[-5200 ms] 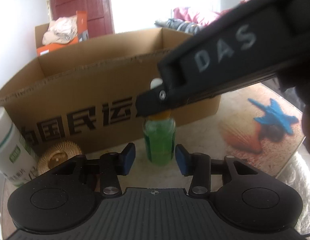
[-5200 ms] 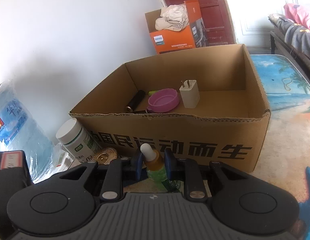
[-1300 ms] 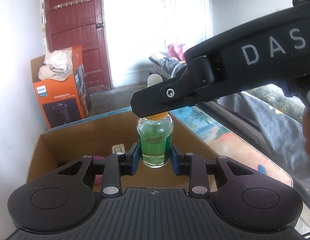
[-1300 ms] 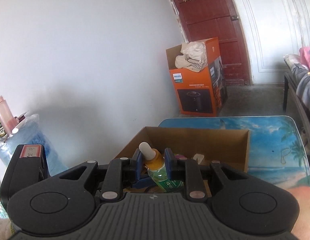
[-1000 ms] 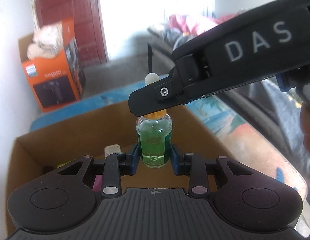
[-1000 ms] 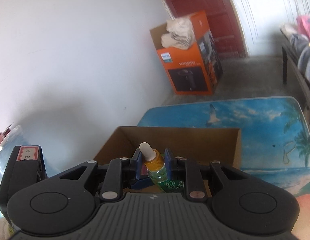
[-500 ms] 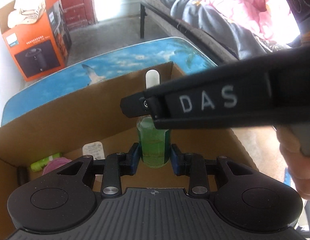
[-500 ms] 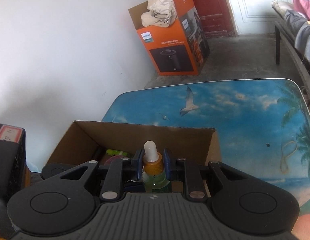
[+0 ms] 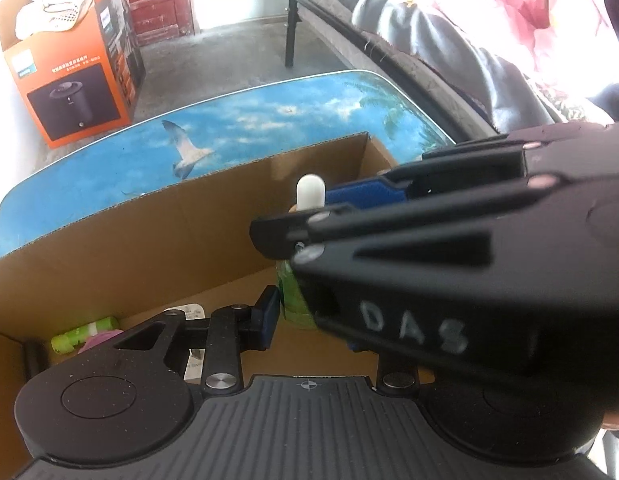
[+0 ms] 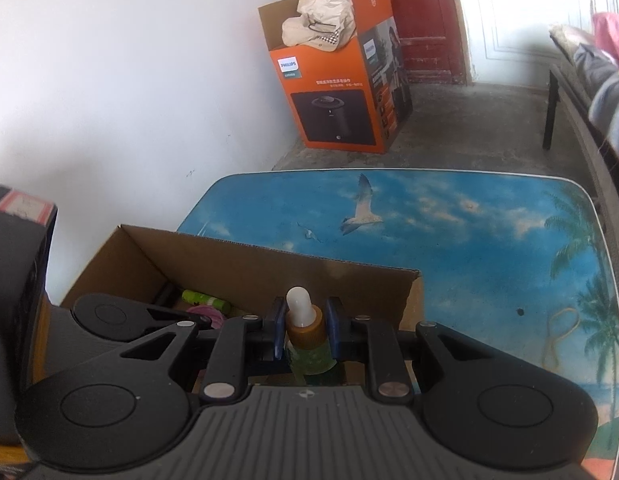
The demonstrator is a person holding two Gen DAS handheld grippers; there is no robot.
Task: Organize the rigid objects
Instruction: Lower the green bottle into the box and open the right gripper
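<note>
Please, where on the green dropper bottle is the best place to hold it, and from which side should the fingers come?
Probably low on the round green body of the dropper bottle, fingers coming level from two opposite sides, as the left gripper does. The bottle stands upright over the cardboard box, and its body is wider and straighter than the top. The right gripper pinches the narrow orange collar under the soft white bulb, a smaller hold.

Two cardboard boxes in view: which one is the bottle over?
The plain brown cardboard box on the table, under the dropper bottle; the orange printed box stands apart on the floor by the door.
</note>
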